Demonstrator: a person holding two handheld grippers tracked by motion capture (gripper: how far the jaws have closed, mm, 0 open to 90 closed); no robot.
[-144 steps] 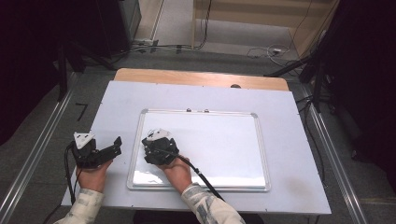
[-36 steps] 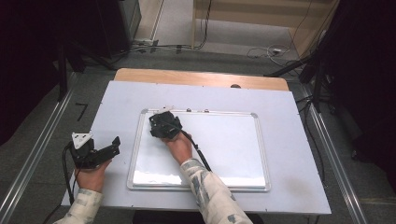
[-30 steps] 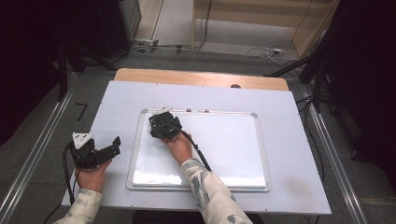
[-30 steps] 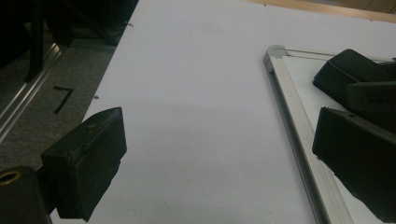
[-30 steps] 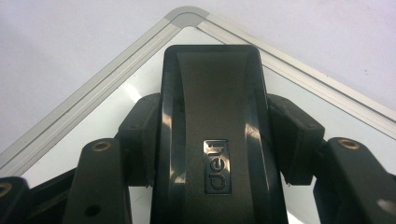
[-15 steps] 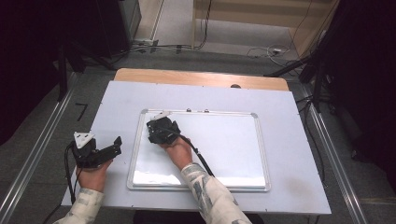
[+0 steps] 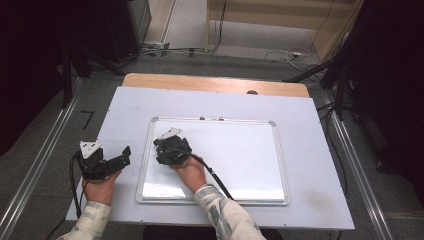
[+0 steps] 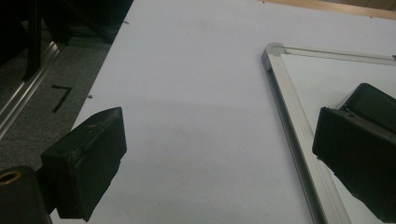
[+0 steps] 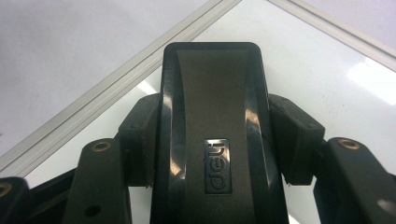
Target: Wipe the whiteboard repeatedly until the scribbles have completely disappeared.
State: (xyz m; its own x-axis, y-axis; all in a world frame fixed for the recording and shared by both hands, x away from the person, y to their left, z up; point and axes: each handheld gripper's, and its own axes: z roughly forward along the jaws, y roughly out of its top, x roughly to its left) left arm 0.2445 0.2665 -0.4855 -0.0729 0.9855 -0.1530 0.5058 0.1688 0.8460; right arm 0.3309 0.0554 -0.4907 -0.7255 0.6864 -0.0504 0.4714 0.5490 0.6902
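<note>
— Wiping, by the look of it: the right hand-held gripper (image 7: 165, 150) is clenched on a black whiteboard eraser (image 9: 212, 135), both pads pressing its sides, and the eraser sits flat on the whiteboard (image 7: 240, 150) near its left edge.

— What changed in the last second or so?

— A second ago that gripper was up by the board's top-left corner; now it has slid down the left side toward the person, with the eraser kept on the board. I'd judge this a downward stroke along the left strip.

— And the other one?

— The left hand-held gripper (image 7: 107, 162) rests on the surface (image 7: 125, 105) just left of the frame, jaws spread, nothing between them. It has not shifted.

— How far along?

— The board looks clean where I can see it, though glare hides fine marks, so I can't say what's left.
</note>
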